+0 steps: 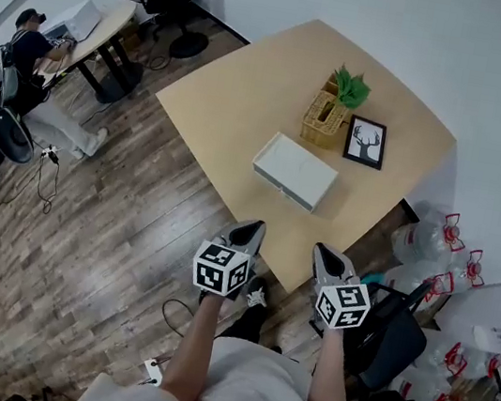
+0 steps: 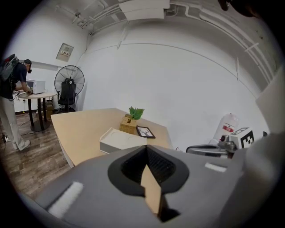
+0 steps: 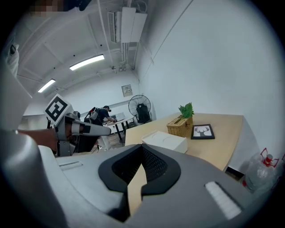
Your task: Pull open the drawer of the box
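Near the person's waist, the left gripper [image 1: 247,232] and right gripper [image 1: 325,253] are both clenched on nothing, held short of the light wooden table [image 1: 241,88], probably poised to approach. Farther on, mid-table, lies the flat white drawer box [image 1: 294,171], seemingly unopened.

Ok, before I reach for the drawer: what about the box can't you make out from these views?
- Drawer handle: in the head view the white box is too small to show a handle or pull.
- Box's near lower corner: in the left gripper view it is covered by the left gripper's own body.
- Which side the drawer opens: the right gripper view shows only plain white faces.
- Contents: hidden, the box is closed.
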